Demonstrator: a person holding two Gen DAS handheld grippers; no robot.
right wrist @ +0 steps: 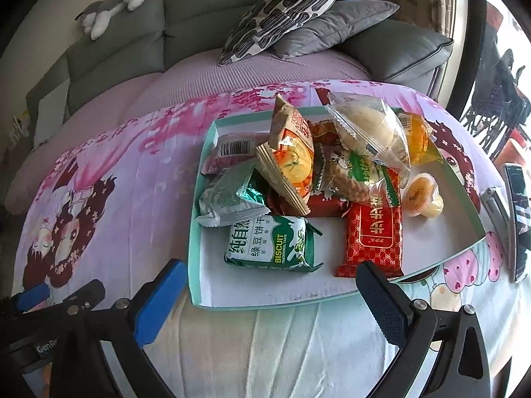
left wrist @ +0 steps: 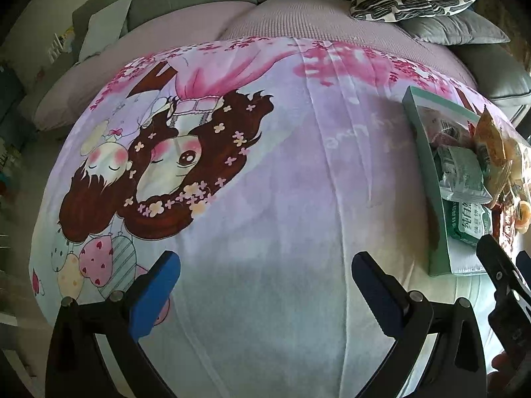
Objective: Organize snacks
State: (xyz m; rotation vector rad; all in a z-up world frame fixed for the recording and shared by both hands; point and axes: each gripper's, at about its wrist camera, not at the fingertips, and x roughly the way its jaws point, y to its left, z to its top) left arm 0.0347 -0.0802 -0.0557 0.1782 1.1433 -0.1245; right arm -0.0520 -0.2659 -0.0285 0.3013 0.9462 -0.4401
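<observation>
We are looking at a grey sofa (right wrist: 139,30) standing behind a desk draped in a pink cartoon-print cloth (left wrist: 265,182). A patterned cushion (right wrist: 282,13) is leaning on a grey cushion (right wrist: 341,23). Daylight is entering from the right.

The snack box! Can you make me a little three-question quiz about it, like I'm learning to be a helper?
1. True or false: both pairs of tongs, left and right, are open and hold nothing.
2. Pick one. The red packet in the box lies: A) left of the green biscuit pack, B) right of it, C) under it.
3. Fill the gap: the small jelly cup looks ______ in colour.

Key
1. True. Both jaws are spread wide, with only the cartoon cloth or the box edge between them.
2. B.
3. Orange, with a paler yellow part beside it.
</observation>
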